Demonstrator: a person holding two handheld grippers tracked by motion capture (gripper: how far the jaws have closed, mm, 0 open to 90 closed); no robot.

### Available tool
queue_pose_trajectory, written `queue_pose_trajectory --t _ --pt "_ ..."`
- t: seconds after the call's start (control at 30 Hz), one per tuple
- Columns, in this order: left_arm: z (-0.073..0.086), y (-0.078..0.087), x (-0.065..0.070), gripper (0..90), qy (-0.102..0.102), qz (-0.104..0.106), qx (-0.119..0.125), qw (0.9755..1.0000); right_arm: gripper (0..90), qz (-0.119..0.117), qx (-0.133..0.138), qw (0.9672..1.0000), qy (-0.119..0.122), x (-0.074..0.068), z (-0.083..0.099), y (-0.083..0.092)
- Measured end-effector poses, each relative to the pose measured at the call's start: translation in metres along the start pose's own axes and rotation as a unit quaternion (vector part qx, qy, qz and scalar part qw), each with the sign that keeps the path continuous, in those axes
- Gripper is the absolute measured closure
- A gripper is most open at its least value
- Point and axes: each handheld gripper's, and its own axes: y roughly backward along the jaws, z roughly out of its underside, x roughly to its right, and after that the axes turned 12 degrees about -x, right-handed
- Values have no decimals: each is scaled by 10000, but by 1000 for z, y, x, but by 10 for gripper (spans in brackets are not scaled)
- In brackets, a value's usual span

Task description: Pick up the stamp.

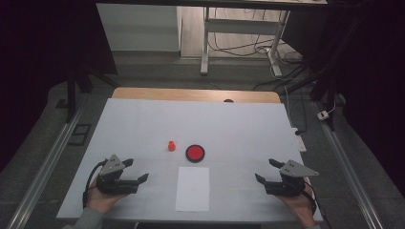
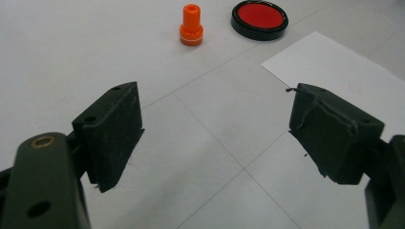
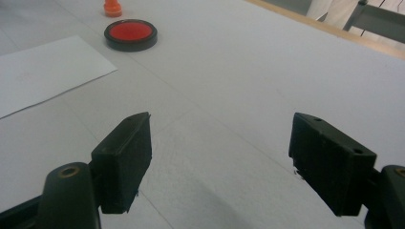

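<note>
With the left gripper [image 1: 135, 172] and right gripper [image 1: 265, 170] both agape and empty, the small orange stamp [image 1: 171, 145] at frame centre looks light and rigid, best pinched around its narrow neck.

Worktop [image 1: 143, 119]: matt white covering, smooth, faint seam lines; bare wood strip at the far edge. Paper sheet [image 1: 192, 188]: plain white, matt, flat. Ink pad [image 2: 259, 19]: glossy black plastic rim, red matt fill. Stamp [image 2: 191, 25]: orange plastic, slight sheen. Left claw [image 2: 215, 138]: matt black pads, edges rough and frayed. Right claw [image 3: 219, 162]: matt black, smoother faces, brass-coloured metal insert in the arm.
</note>
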Motion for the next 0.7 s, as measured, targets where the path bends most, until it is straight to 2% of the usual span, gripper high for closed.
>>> queue_pose_trajectory --t 0.23,0.7 --pt "1 0 -1 185 -31 42 35 10000 238 -12 -9 10000 -44 0 1 0" --pt "0 -1 -2 185 -67 -34 16 10000 255 -81 -110 9999 -54 -2 3 -3"
